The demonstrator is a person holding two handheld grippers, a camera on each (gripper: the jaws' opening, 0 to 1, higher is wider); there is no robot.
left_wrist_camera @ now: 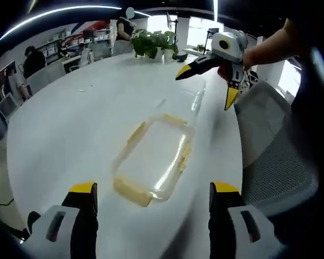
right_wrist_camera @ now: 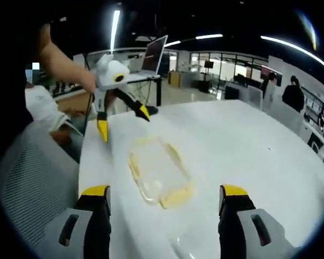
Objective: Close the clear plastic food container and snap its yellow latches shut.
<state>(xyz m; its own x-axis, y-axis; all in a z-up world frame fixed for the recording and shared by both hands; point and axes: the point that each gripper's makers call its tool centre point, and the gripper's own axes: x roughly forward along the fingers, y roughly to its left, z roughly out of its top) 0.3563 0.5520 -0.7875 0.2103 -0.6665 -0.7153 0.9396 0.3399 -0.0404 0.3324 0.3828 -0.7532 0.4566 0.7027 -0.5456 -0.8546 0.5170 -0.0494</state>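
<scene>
- Left gripper view: the clear plastic food container (left_wrist_camera: pixel 154 159) lies flat on the white bench (left_wrist_camera: pixel 70 129), straight ahead of the left gripper (left_wrist_camera: pixel 152 199) and between the lines of its two jaws, which stand wide apart and hold nothing.
- Its long axis runs away from those jaws, tilted a little to the right; a yellow latch (left_wrist_camera: pixel 130 191) sits on the near end, just beyond the jaw tips.
- Right gripper view: the same container (right_wrist_camera: pixel 159 172) lies ahead of the right gripper (right_wrist_camera: pixel 163 197), long axis running away and leaning left; these jaws are also spread wide and empty.
- Across the container, the other gripper (left_wrist_camera: pixel 218 67) hangs in the air above the far end, jaws splayed, apart from the box.
- By my judgement both grippers are about equally near, one at each short end.
- Count: one container, two grippers; yellow latches show on the ends and along the sides, but blur keeps me from counting them. Whether the lid is seated I cannot tell.
- A potted plant (left_wrist_camera: pixel 154 43) stands far off.
</scene>
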